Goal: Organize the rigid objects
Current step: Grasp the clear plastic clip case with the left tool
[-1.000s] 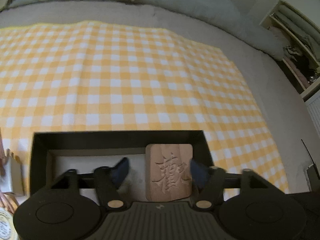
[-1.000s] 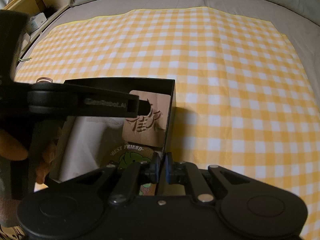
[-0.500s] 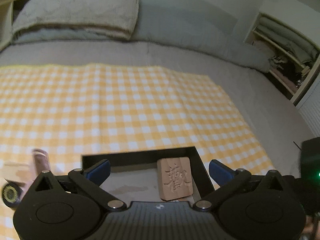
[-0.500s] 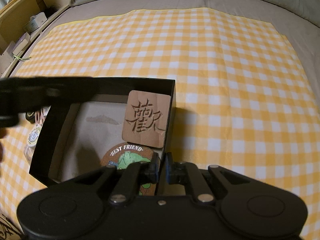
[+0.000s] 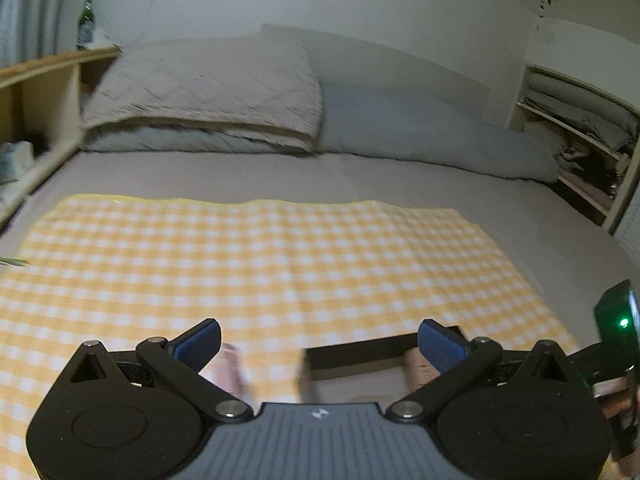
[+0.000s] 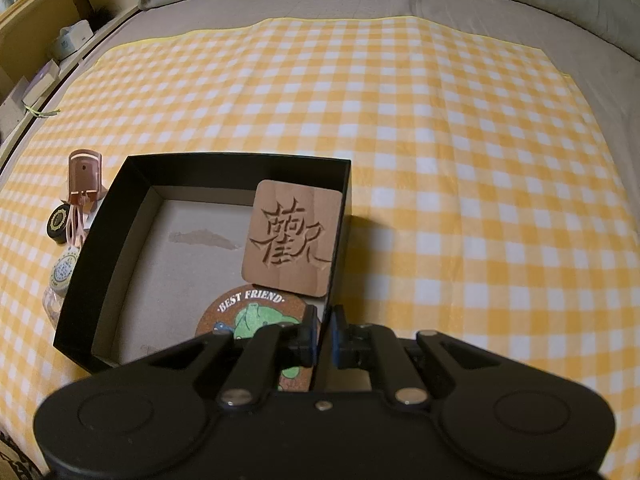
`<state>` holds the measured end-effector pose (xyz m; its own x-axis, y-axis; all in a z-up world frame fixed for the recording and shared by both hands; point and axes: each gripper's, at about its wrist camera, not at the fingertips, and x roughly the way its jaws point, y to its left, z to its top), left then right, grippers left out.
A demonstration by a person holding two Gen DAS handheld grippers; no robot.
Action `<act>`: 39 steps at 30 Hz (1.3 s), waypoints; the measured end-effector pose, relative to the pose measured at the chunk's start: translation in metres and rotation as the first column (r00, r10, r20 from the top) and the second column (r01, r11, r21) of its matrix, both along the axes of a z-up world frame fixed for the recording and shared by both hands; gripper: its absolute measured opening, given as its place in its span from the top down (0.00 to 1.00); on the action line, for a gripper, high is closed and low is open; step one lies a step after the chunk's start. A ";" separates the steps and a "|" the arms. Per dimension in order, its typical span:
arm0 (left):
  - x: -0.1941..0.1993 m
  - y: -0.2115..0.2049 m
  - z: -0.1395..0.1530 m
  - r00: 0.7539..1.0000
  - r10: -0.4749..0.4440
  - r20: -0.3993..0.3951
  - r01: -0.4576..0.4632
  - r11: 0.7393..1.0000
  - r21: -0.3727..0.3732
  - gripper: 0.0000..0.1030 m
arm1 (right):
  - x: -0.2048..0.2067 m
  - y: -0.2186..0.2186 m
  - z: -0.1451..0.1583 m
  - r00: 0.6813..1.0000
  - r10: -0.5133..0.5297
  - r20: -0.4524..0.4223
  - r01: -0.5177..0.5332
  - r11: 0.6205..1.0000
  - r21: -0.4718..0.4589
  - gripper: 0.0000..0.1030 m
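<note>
1. Inside the black box [image 6: 120, 208], at its far right corner, lies the square wooden coaster [image 6: 294, 240] w/ a carved character, flat, one edge against the right wall.
2. Just nearer you, partly under that square's near edge, sits the round cork coaster [image 6: 244, 314] reading "BEST FRIEND", also on the box floor.
3. Your right gripper [image 6: 323, 334] is at the box's near right wall: jaws pinched tight on that thin wall, one finger inside, one outside. Both coasters lie just ahead and to the left of it; neither is in the jaws.
4. Your left gripper [image 5: 320, 338] is spread fully wide w/ nothing between the blue pads [image 5: 200, 342]. It's above the cloth; only the box's far wall shows low down by its right finger, blurred.
5. Left of the box, outside it on the yellow checked cloth [image 6: 440, 140]: a pink eyelash curler [image 6: 82, 184], a small black round tin [image 6: 59, 222], a pale round-lidded jar [image 6: 60, 276]. All close to the box's left wall, well apart from both grippers.
6. Cloth lies on a grey bed [image 5: 280, 176]; folded quilt [image 5: 208, 88] at the far end.
</note>
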<state>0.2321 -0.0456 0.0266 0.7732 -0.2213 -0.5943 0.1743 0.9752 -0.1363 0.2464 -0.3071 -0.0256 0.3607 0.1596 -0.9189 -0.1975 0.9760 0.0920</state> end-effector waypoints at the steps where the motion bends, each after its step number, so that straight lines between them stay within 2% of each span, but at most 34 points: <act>1: -0.004 0.008 0.000 1.000 0.008 0.016 -0.008 1.000 0.006 0.00 | 0.001 0.000 0.000 1.000 0.000 -0.001 0.000 1.000 -0.001 0.93; 4: -0.014 0.028 0.003 0.997 0.002 0.071 -0.003 1.000 0.017 0.00 | 0.002 0.000 0.000 1.000 0.000 -0.001 0.000 1.000 -0.002 0.93; 7: -0.022 0.045 0.003 0.996 0.000 0.094 -0.004 0.999 0.045 0.00 | -0.001 0.000 -0.001 1.000 -0.001 -0.001 0.001 1.000 -0.003 0.93; 12: -0.024 0.061 -0.013 0.999 -0.009 0.042 0.005 0.995 0.096 0.00 | 0.000 0.001 -0.004 1.000 -0.001 -0.003 0.001 1.000 -0.011 0.93; 15: -0.028 0.066 -0.029 0.999 -0.031 0.012 0.029 0.987 0.161 0.00 | 0.002 0.002 -0.005 1.000 -0.002 -0.005 0.002 1.000 -0.012 0.93; 17: -0.029 0.068 -0.041 0.998 -0.044 -0.033 0.050 0.980 0.195 0.00 | 0.003 0.002 -0.006 1.000 -0.002 -0.006 0.002 1.000 -0.012 0.93; 21: -0.029 0.067 -0.066 0.985 -0.077 -0.152 0.108 0.973 0.204 0.00 | 0.004 0.002 -0.006 1.000 -0.003 -0.006 0.003 1.000 -0.013 0.93; 26: -0.029 0.054 -0.096 0.941 -0.138 -0.308 0.212 0.952 0.223 0.00 | 0.005 0.004 -0.008 1.000 -0.003 -0.007 0.003 1.000 -0.018 0.93; 30: -0.028 0.040 -0.117 0.920 -0.160 -0.357 0.255 0.937 0.238 0.00 | 0.006 0.005 -0.011 1.000 -0.004 -0.009 0.004 1.000 -0.018 0.93; 35: -0.017 0.033 -0.133 0.912 -0.122 -0.391 0.219 0.952 0.215 0.04 | 0.006 0.005 -0.010 1.000 -0.003 -0.008 0.003 1.000 -0.018 0.92; 39: -0.012 0.031 -0.142 0.896 -0.123 -0.427 0.235 0.947 0.219 0.20 | 0.006 0.005 -0.010 1.000 -0.004 -0.009 0.003 1.000 -0.018 0.92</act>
